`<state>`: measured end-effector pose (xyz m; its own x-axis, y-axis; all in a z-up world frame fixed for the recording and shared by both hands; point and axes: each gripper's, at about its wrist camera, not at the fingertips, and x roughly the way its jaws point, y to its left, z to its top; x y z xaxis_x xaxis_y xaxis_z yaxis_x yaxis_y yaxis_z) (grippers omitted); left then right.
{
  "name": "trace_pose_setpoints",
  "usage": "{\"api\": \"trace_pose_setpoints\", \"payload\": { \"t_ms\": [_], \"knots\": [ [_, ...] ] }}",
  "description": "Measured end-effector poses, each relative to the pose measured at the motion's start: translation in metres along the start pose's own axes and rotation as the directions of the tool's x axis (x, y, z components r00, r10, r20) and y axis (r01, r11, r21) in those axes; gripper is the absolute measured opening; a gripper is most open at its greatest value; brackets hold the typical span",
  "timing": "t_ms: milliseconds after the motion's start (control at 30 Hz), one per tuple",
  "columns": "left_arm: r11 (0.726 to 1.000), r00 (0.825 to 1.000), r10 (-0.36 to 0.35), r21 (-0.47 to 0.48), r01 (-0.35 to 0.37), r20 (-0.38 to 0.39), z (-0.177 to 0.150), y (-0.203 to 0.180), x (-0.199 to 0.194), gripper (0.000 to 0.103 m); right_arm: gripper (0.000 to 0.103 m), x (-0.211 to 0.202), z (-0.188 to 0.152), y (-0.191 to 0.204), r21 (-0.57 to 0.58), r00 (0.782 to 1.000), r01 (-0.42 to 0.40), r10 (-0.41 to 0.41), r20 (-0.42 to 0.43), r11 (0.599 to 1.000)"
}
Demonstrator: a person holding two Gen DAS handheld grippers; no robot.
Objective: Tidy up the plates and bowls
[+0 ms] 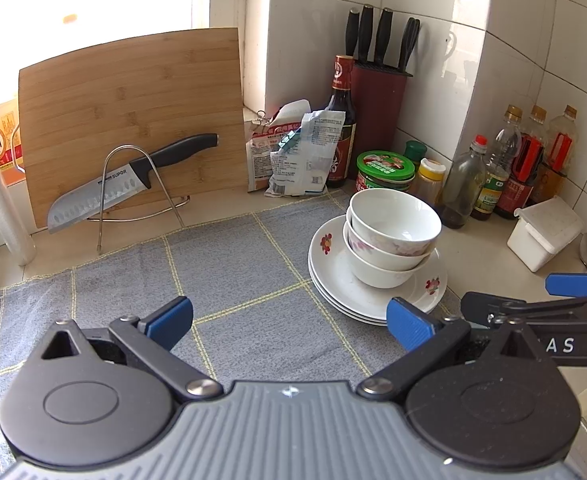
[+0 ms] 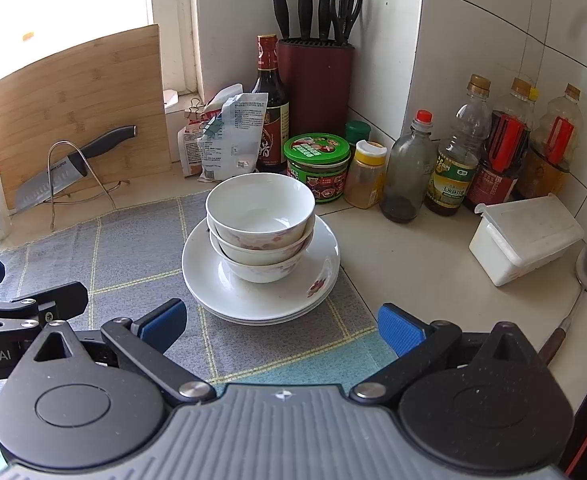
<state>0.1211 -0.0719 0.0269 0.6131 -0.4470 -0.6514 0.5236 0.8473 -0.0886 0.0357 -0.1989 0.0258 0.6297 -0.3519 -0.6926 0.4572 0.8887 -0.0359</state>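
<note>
Sitting at centre frame in the right wrist view, three nested bowls (image 2: pixel 260 220) top stacked plates (image 2: pixel 229 280) on the grey cloth (image 2: pixel 133 248). Both the right claw (image 2: pixel 281 326) and left claw (image 1: pixel 289 320) are spread wide, holding nothing. Nudging the tall bowl stack could tip it into the green-lidded jar (image 2: pixel 318 166) just behind.

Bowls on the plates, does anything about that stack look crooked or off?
Slightly. The three nested bowls lean a little and sit off-centre on the plates. Nothing looks spilled or chipped, and both claws are open and clear of them.

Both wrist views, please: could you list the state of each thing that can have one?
Left gripper: open, empty.
Right gripper: open, empty.
Bowls: three, nested upright on the plates.
Plates: stacked on the grey cloth.
Knife: leaning on the wire stand.
White box: lid shut.
</note>
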Motion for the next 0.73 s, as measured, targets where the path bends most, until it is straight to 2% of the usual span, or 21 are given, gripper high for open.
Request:
{"api": "trace_pose_setpoints", "payload": {
  "t_ms": [733],
  "knots": [
    [1.000, 1.000, 0.005, -0.011, -0.005, -0.005, -0.0015, 0.0005, -0.0016, 0.102, 0.103, 0.0001, -0.0005, 0.0017, -0.002, 1.000, 0.002, -0.002, -0.002, 1.000]
  ]
}}
